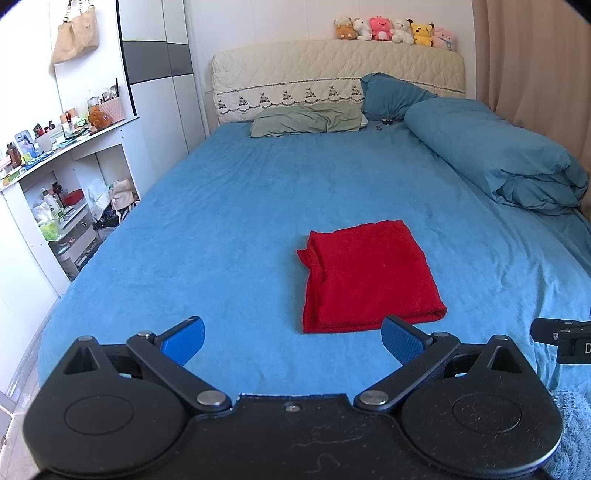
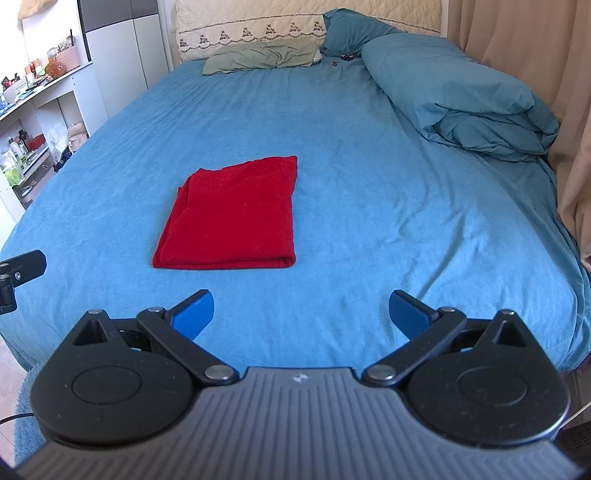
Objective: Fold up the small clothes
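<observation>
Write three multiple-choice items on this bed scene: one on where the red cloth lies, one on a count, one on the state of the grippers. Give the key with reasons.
1. Where does the red cloth lie?
A. On the green pillow
B. Flat on the blue bedsheet, near the foot of the bed
C. On the white shelf

2. How many plush toys sit on the headboard?
A. Two
B. Six
C. Ten

3. What state are the two grippers in?
A. Both open, holding nothing
B. Both shut on the cloth
C. Left shut, right open

Key: 1 B, the cloth lies folded on the sheet, apart from the pillow. 2 B, six toys line the headboard top. 3 A, the left gripper and right gripper have their blue fingers spread wide, short of the cloth.
</observation>
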